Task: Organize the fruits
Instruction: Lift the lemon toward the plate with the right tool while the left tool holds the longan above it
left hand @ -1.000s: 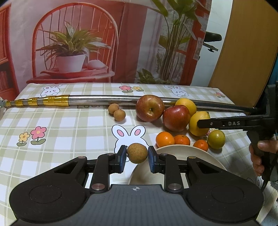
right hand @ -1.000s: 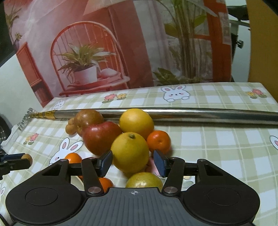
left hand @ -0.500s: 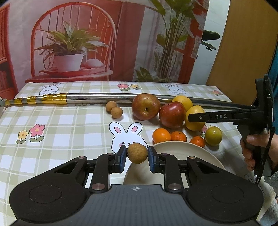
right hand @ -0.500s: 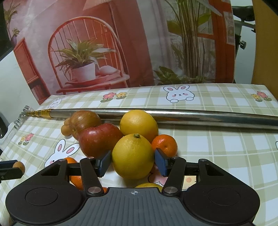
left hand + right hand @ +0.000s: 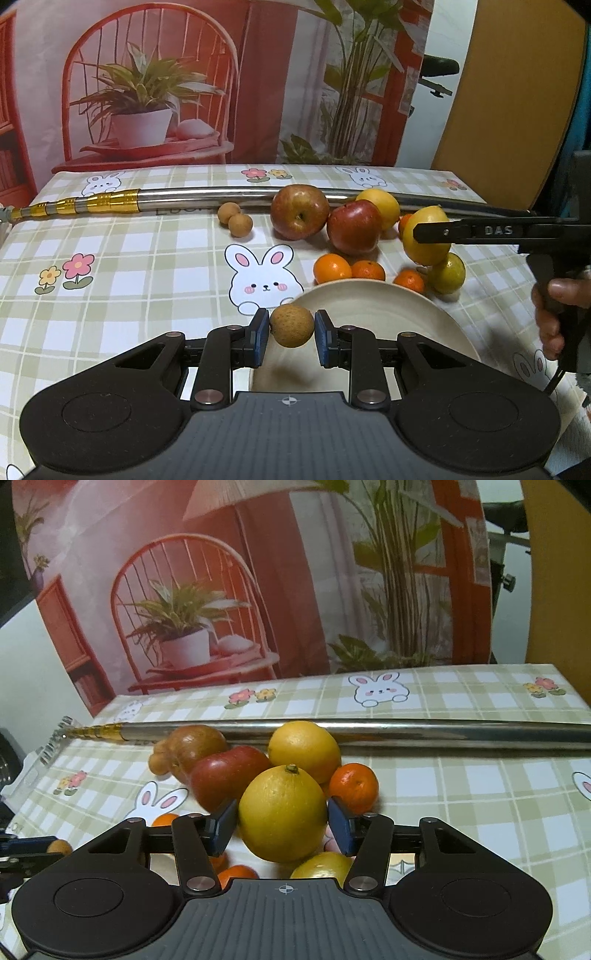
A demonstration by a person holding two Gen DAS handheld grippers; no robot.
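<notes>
Here, from the left wrist, the left hand-held gripper [image 5: 291, 330] is clenched on a small brown longan [image 5: 291, 325], its blue pads pressing both sides, and it hovers over the near left edge of a pale plate [image 5: 373, 306] on the checked surface [image 5: 147, 266]. Beyond the plate lie three mandarins [image 5: 331, 268] in a row, a green-yellow lime [image 5: 448, 273], two apples [image 5: 300, 211] side by side and touching, and an orange [image 5: 382, 203] against a long steel pole [image 5: 207, 197] that crosses the surface. Two more longans [image 5: 234, 218] sit just left of the apples, touching each other. At the right, a hand [image 5: 554, 314] holds the right hand-held gripper [image 5: 432, 232], whose black finger crosses a lemon [image 5: 424, 247] lifted above the lime. From the right wrist, the right hand-held gripper [image 5: 282, 821] grasps that lemon [image 5: 282, 814] between its blue pads, stem end up; its jaws are closing slightly on the fruit. Behind the lemon sit the orange [image 5: 304, 749], a mandarin [image 5: 354, 786] at the right, the red apple [image 5: 229, 779] and the browner apple [image 5: 199, 746] at the left, with the pole [image 5: 443, 731] further back. The lime [image 5: 325, 866] shows just below the lemon, and the longan [image 5: 59, 847] appears at the far left edge, in the left gripper's tip.
</notes>
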